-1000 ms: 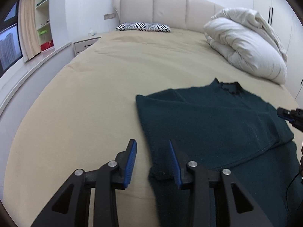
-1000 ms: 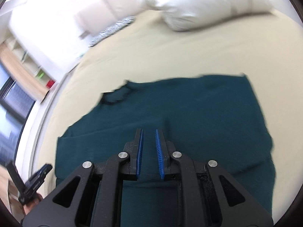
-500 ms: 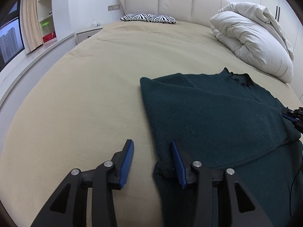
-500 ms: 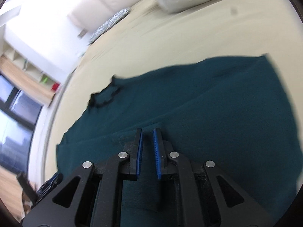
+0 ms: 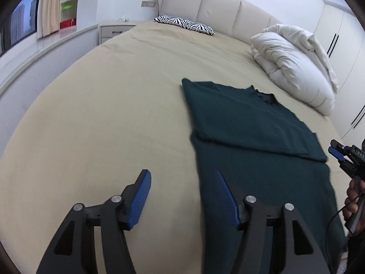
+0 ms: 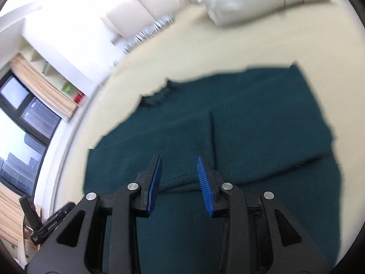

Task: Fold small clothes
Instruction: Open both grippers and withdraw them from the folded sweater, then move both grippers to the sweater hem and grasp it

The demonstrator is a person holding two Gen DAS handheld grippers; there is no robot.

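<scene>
On the beige bed (image 5: 118, 105), toward its near right edge, lies a soft, limp dark-green sweater (image 5: 251, 132), best pinched at a hem corner, while the left gripper (image 5: 182, 196) and right gripper (image 6: 179, 178) have just been opening, both empty.

Sweater (image 5: 246, 127) lies flat on the bed (image 5: 102, 114), near its foot edge & right side. Duvet (image 5: 294, 68) sits behind it; pillow (image 5: 184, 24) at the head edge.
</scene>
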